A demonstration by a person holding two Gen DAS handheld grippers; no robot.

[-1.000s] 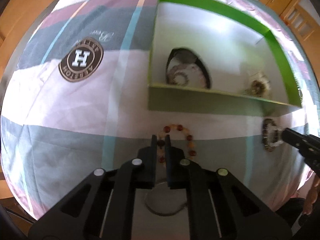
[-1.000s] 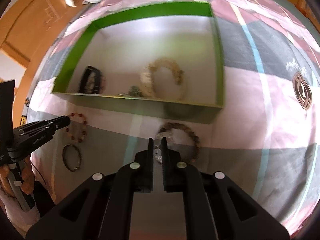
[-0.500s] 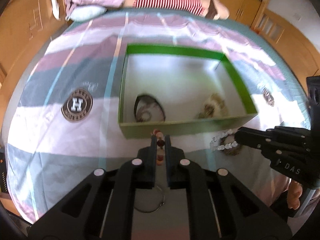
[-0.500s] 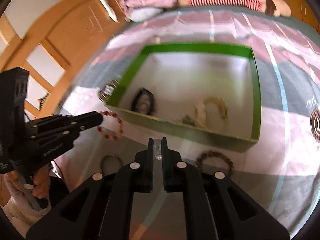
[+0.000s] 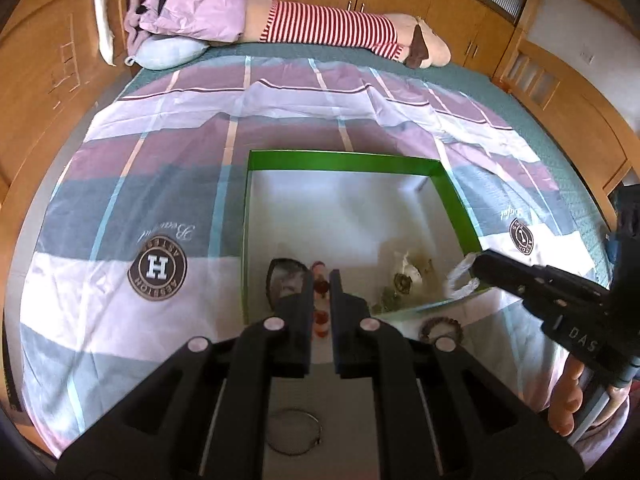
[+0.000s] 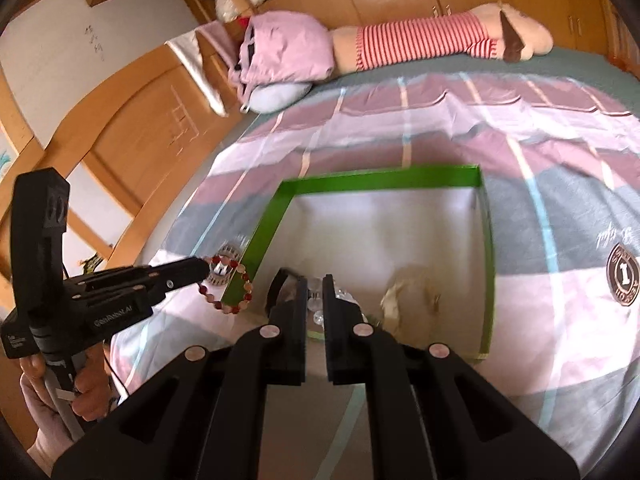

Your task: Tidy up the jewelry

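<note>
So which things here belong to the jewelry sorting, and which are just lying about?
Job: green box; red bead bracelet; clear bead bracelet; brown bead bracelet; metal bangle.
Lying about: striped plush toy; pink clothes; pillow.

Both claws lifted their bracelets, red-beaded (image 6: 228, 288) and seemingly clear (image 5: 460, 278), off the bedspread.

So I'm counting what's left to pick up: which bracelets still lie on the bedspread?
Two: the thin metal bangle and the dark beaded bracelet by the green box. The others are boxed or held in tongs.
</note>
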